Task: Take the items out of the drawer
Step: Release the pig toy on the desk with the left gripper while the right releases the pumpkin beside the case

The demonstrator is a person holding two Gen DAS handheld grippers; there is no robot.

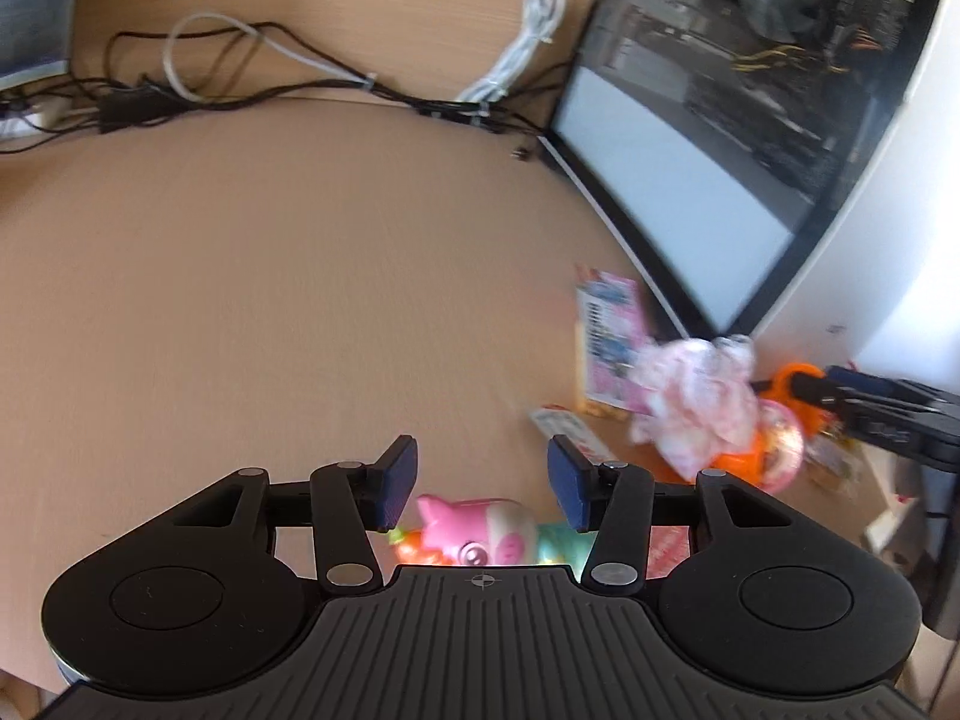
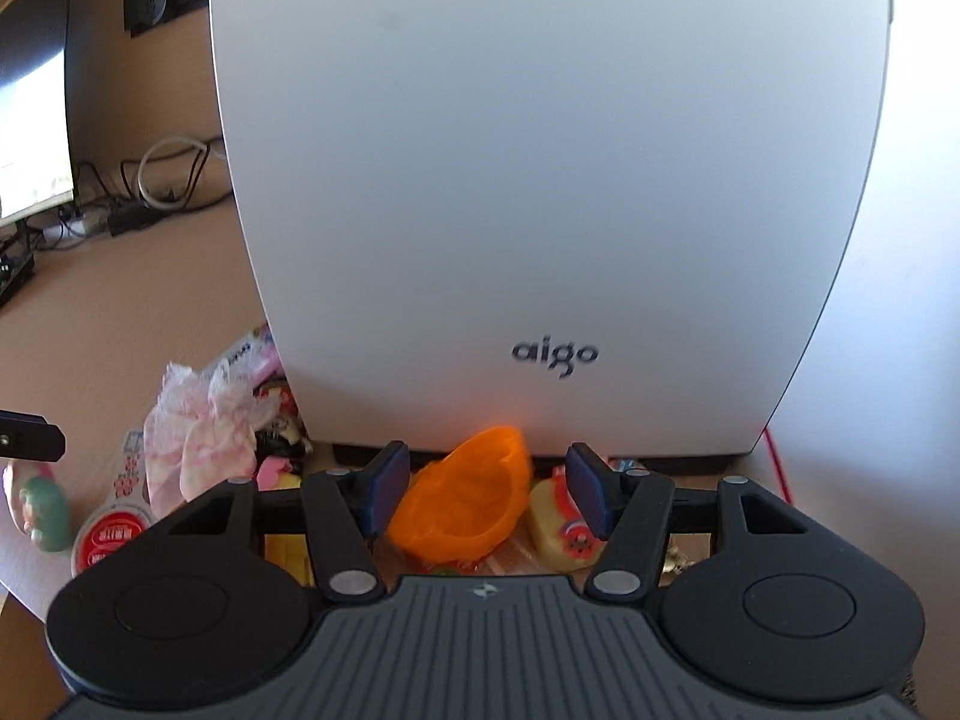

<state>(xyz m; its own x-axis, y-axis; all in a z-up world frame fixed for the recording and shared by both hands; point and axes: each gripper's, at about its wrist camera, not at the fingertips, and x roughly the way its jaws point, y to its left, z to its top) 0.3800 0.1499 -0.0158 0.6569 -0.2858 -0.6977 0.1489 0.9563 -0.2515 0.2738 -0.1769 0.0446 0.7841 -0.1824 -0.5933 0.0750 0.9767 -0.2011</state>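
Left tongs [image 1: 482, 483]: spread, over pink pig toy [image 1: 480, 531]. Right tongs [image 2: 485, 489]: spread, flanking orange plastic toy [image 2: 465, 507] on desk [image 2: 120, 312] before white aigo case [image 2: 540, 180].

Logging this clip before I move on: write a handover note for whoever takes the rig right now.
Left tongs: open, empty, hovering above a pink pig-shaped toy.
Right tongs: open, empty, with a crumpled orange translucent plastic piece lying between the fingers, not gripped.
Items: pink-and-white crumpled fabric bundle, round red-labelled packet and yellow wrapped sweet lie loose on the wooden desk in front of the white aigo computer case.
Done: several items are out.
Left: the drawer is out of view; check it.
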